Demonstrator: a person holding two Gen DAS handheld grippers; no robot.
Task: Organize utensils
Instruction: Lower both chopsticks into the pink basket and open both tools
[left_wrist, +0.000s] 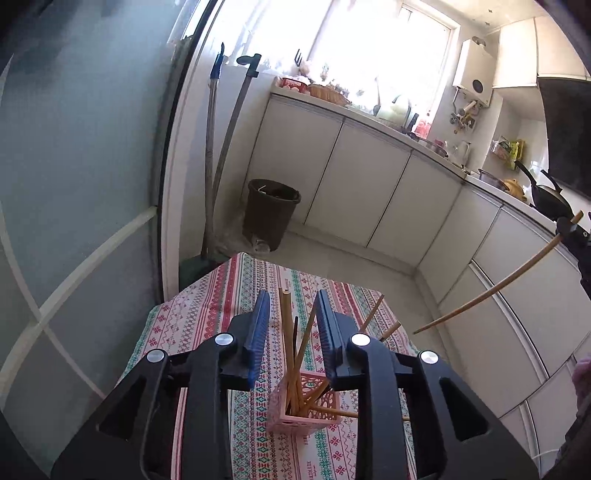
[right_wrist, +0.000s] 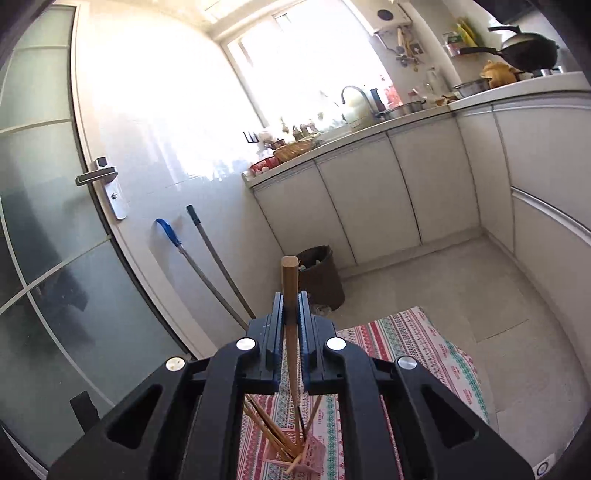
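— Chopstick (right_wrist: 290, 295): status?
— Clamped upright in right gripper (right_wrist: 291, 314), above pink holder (left_wrist: 303, 406) on table (left_wrist: 207, 325).
— Left gripper (left_wrist: 291, 325)?
— Parted, empty, astride chopsticks standing in holder.
— Advice?
— Aim tip into holder's mouth, lower straight, then release.

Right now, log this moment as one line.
left gripper: open above pink holder | right gripper: shut on chopstick | table: chopsticks remain

left tool (left_wrist: 291, 325) open | above pink holder (left_wrist: 304, 410) | chopsticks (left_wrist: 287, 332) inside, probably untouched
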